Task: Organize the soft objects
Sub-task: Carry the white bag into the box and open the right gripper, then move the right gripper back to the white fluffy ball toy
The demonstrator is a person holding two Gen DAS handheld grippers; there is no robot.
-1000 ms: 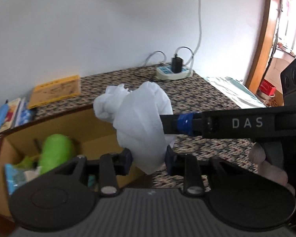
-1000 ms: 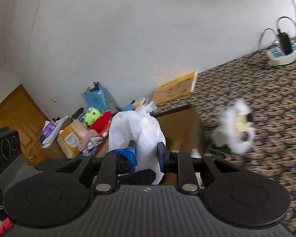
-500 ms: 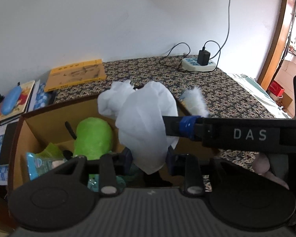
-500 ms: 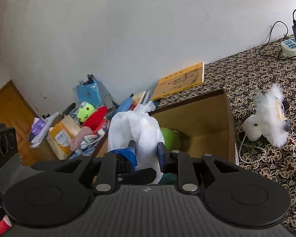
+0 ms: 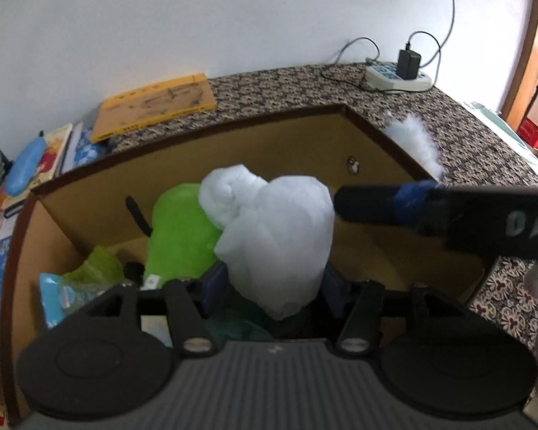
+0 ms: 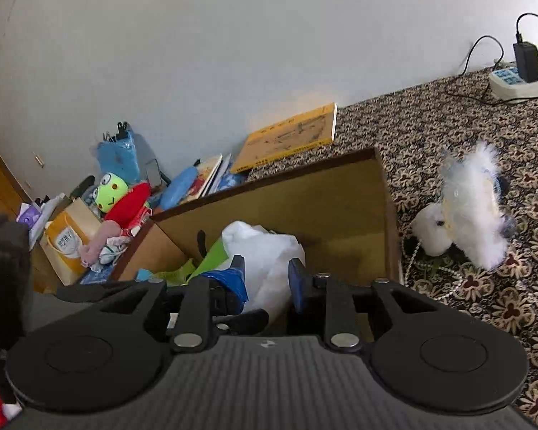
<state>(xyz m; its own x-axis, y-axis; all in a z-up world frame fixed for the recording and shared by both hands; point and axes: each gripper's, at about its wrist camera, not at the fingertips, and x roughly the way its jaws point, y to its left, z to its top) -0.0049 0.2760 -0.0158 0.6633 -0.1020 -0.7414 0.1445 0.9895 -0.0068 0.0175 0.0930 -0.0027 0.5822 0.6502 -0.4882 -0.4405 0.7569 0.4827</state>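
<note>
Holding a green plush toy [image 5: 181,233] and blue packet [image 5: 59,295], the cardboard box [image 5: 287,143] receives a white cloth bundle [image 5: 272,236]. Left gripper [image 5: 274,283] and right gripper [image 6: 267,277] jaws, just opening, stand released around it.

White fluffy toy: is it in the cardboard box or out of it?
Out. The white fluffy toy lies on the patterned cloth, outside the cardboard box, past its right wall.

We are in a lived-in home room.
Around the cardboard box [image 6: 315,208] we see patterned bedding [image 6: 448,132], stuffed toys [image 6: 122,197], books [image 5: 154,107] and a power strip [image 5: 398,79].
</note>
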